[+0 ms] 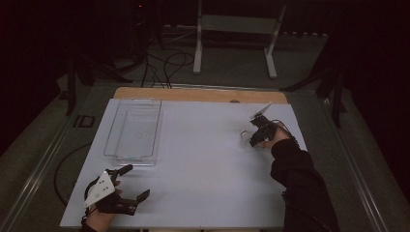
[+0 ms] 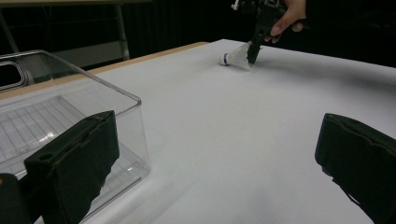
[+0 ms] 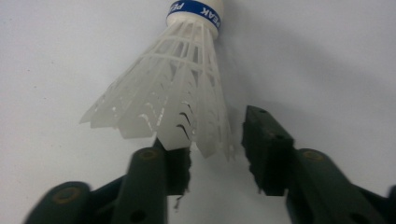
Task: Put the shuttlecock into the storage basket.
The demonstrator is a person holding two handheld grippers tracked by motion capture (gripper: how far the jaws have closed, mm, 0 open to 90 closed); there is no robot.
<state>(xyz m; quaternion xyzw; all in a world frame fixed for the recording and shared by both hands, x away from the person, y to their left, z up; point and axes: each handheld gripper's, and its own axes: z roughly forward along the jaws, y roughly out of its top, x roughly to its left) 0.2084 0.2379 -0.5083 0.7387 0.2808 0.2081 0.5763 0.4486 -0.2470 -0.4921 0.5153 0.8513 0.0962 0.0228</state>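
Jaws of my right gripper (image 3: 215, 154) straddle the shuttlecock (image 3: 175, 88) skirt, not pinching yet; lifting and binning in the tray (image 1: 133, 128) remain; left gripper (image 1: 126, 187) spread.

1. High view: a fixed camera above the near edge of the white table (image 1: 203, 159), looking forward and down, far enough to take in the whole tabletop and the dark floor beyond.
2. Left gripper view: set low over the table, looking level across it past a clear bin (image 2: 70, 121) toward the far shuttlecock (image 2: 236, 58).
3. Right gripper view: very close, looking down at the same shuttlecock (image 3: 177, 84).
4. All three views share the shuttlecock (image 1: 245, 135) and the tabletop.
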